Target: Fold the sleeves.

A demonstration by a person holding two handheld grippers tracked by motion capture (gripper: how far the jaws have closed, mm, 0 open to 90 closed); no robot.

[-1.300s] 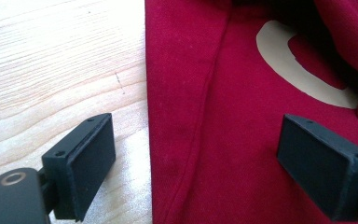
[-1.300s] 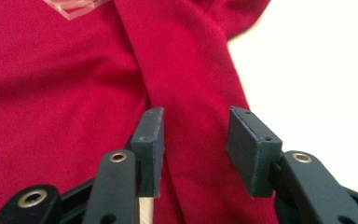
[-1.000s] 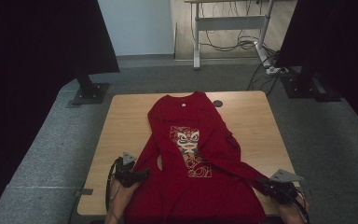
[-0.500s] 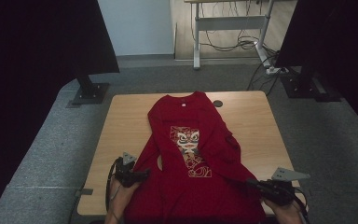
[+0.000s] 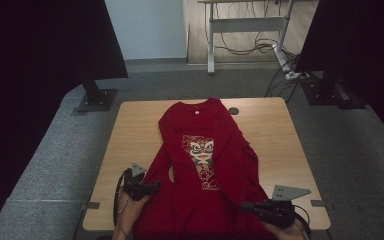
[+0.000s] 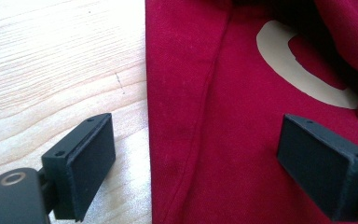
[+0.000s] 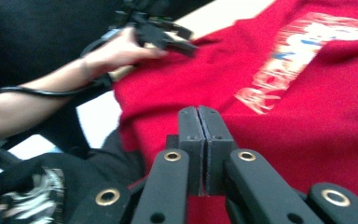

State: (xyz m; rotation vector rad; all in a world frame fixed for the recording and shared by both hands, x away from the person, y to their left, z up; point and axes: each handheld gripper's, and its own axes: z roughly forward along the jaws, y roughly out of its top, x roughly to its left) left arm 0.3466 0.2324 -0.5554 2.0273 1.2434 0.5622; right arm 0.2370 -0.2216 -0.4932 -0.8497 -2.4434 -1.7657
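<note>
A red long-sleeved shirt (image 5: 205, 150) with a printed mask design lies spread on the wooden table (image 5: 135, 130), collar at the far side. My left gripper (image 5: 155, 186) rests at the shirt's left edge, open. In the left gripper view (image 6: 196, 144) one pad hangs over bare wood (image 6: 51, 70) and the other over red cloth (image 6: 223, 116). My right gripper (image 5: 245, 205) hovers over the hem at the near right. Its jaws (image 7: 198, 112) are pressed together above the shirt (image 7: 307, 93), with no cloth seen between them. The other hand and left gripper (image 7: 186, 46) show beyond.
A small dark round grommet (image 5: 234, 110) sits in the tabletop by the collar. Black screens on stands (image 5: 95, 95) flank the table on grey carpet. A desk frame with cables (image 5: 250, 45) stands behind. The person's dark printed clothing (image 7: 32, 191) is near the front edge.
My right gripper has moved left along the near edge and lifted a little, its jaws still together. The left gripper and the shirt have stayed put.
</note>
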